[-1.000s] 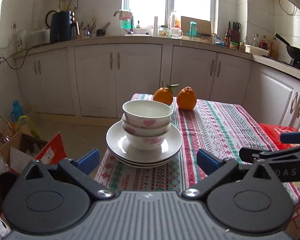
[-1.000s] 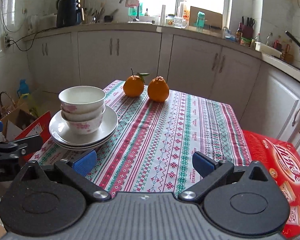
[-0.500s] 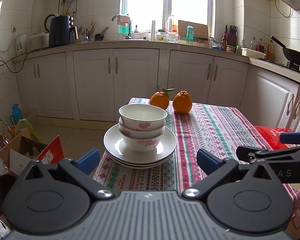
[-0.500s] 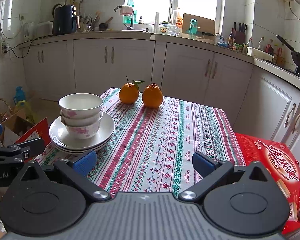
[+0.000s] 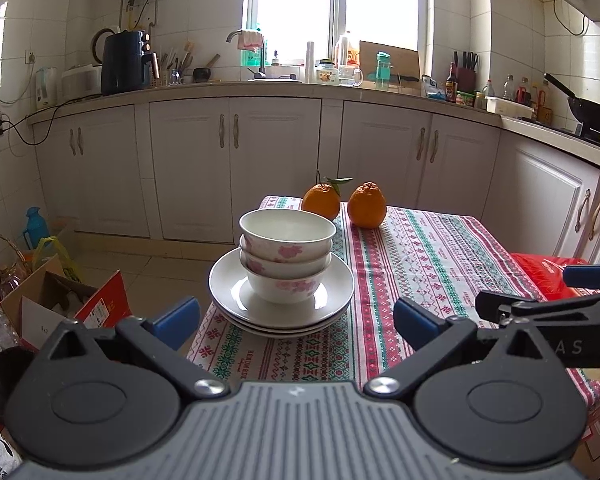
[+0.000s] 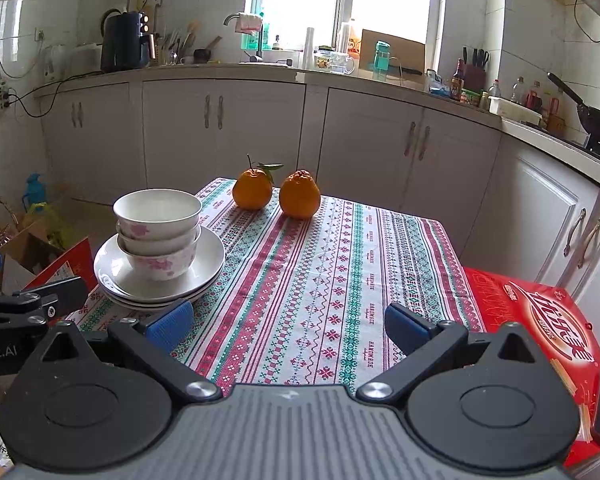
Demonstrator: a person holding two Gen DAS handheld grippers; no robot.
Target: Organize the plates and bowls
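Note:
Three white bowls with pink flowers [image 5: 287,256] [image 6: 158,232] are nested upright on a stack of white plates [image 5: 228,292] [image 6: 112,276] at the table's near left corner. My left gripper [image 5: 296,318] is open, held back from the stack at the table's near edge, nothing between its blue pads. My right gripper [image 6: 286,322] is open too, over the near middle of the cloth, to the right of the stack. Each gripper shows at the edge of the other's view.
Two oranges [image 5: 344,202] [image 6: 276,192] sit at the far end of the striped tablecloth [image 6: 340,264]. A red box [image 6: 540,320] lies off the table's right side. Cardboard boxes and bags [image 5: 52,300] crowd the floor on the left. White cabinets [image 5: 236,168] run behind.
Both grippers have drawn back and tilted up from the table; the stack and oranges look smaller and lower in view. Bowls and plates have not moved.

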